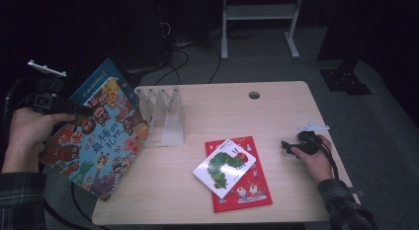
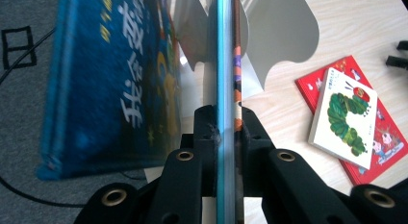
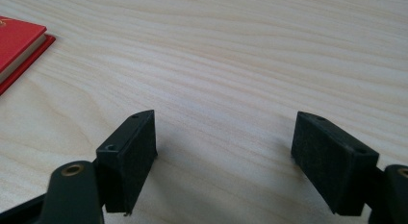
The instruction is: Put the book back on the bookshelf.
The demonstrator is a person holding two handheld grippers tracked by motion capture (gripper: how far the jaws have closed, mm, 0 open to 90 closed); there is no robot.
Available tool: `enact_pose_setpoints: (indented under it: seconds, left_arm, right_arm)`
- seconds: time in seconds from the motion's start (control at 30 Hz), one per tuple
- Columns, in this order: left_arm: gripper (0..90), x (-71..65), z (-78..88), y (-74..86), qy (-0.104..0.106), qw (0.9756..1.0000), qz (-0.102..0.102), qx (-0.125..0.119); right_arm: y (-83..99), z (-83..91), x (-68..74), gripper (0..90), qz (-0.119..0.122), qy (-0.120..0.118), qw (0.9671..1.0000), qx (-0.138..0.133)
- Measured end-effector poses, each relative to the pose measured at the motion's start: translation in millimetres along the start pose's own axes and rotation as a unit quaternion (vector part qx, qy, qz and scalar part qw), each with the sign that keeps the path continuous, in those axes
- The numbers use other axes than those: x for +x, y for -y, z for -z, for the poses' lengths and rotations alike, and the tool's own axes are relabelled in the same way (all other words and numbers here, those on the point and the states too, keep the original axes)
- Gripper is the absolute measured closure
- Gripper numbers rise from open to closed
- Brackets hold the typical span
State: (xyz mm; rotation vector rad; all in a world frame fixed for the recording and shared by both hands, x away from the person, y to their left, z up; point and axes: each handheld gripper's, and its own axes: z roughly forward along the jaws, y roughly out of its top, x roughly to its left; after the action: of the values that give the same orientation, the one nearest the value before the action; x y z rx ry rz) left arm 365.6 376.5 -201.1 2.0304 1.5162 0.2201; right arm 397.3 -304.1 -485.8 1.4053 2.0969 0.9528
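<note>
My left gripper [image 1: 74, 110] [image 2: 225, 119] is shut on the edge of a large colourful picture book [image 1: 99, 141] [image 2: 235, 65], held tilted in the air off the table's left edge. A blue cover [image 1: 101, 76] [image 2: 115, 89] with printed characters lies against its back; I cannot tell whether it is a separate book. On the table [image 1: 207, 111] a small white caterpillar book [image 1: 225, 166] [image 2: 344, 118] lies on a red book [image 1: 249, 190] [image 2: 385, 142]. My right gripper [image 1: 288, 146] [image 3: 223, 137] rests on the wood at the right, open, nothing between its jaws.
A clear plastic book rack [image 1: 165, 116] [image 2: 284, 31] with several upright dividers stands at the table's back left, just right of the held book. A cable hole [image 1: 254, 95] sits near the far edge. Cables and a metal stand [image 1: 259, 22] are on the floor beyond.
</note>
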Motion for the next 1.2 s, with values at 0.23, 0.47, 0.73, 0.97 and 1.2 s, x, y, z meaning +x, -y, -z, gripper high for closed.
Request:
enact_pose_setpoints:
  seconds: [0.23, 0.47, 0.73, 0.97, 1.2]
  left_arm:
    - [80.7, 2.8, -1.9, -12.0, -0.009, 0.9999, 0.012, -0.003]
    - [80.7, 3.3, -5.2, -20.0, -0.029, 0.9994, 0.018, -0.003]
    - [80.7, 3.0, -17.9, -31.9, -0.032, 0.9990, 0.026, -0.015]
    - [80.6, -0.6, -41.3, -47.1, -0.053, 0.9979, 0.035, -0.013]
    - [80.6, 1.0, -54.1, -53.5, -0.057, 0.9971, 0.047, -0.015]
  right_arm:
    - [-0.1, -0.1, -0.3, 22.7, 0.001, 0.000, 1.0000, 0.000]
    - [-0.1, -0.1, -0.3, 22.7, 0.001, 0.001, 1.0000, 0.000]
    - [-0.1, -0.2, -0.3, 22.7, 0.000, 0.001, 1.0000, 0.000]
    - [-0.3, -0.3, -0.7, 22.6, 0.000, 0.000, 1.0000, 0.000]
    - [-0.4, -0.5, -1.3, 22.6, 0.001, 0.000, 1.0000, 0.000]
